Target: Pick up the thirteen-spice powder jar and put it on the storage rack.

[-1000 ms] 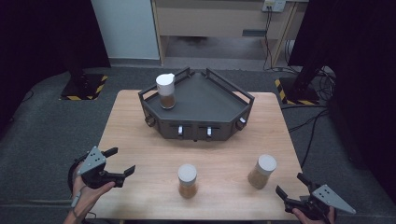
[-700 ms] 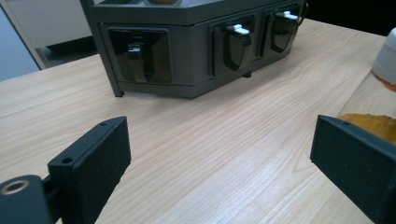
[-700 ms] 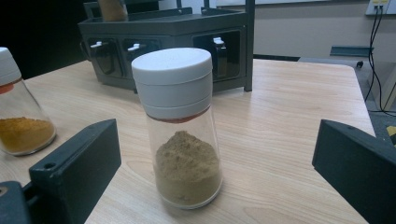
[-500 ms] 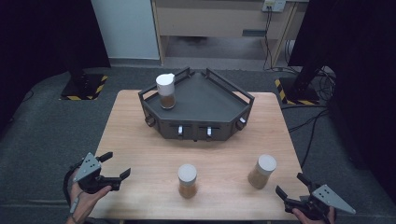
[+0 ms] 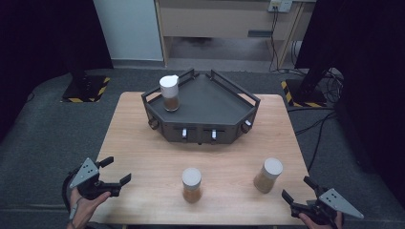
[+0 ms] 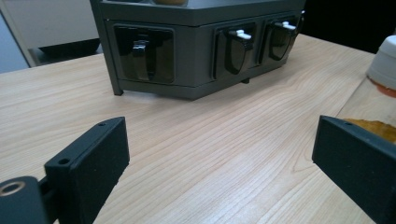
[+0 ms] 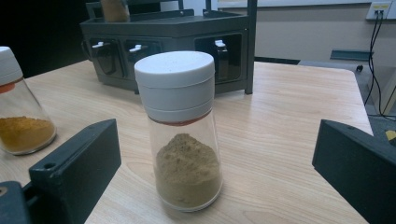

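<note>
Risk: the spice jar (image 7: 181, 130) in front of the rack (image 5: 203, 109), framed by the wide-apart right tongs (image 5: 300, 195), may tip if clipped off-centre. Left tongs (image 5: 114, 172) gape empty.

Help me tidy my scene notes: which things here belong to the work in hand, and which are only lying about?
In the job:
right jar, facing the open right gripper
middle jar
left gripper, open
rack
jar on the rack

Lying about:
floor cables
hazard-striped bases
</note>
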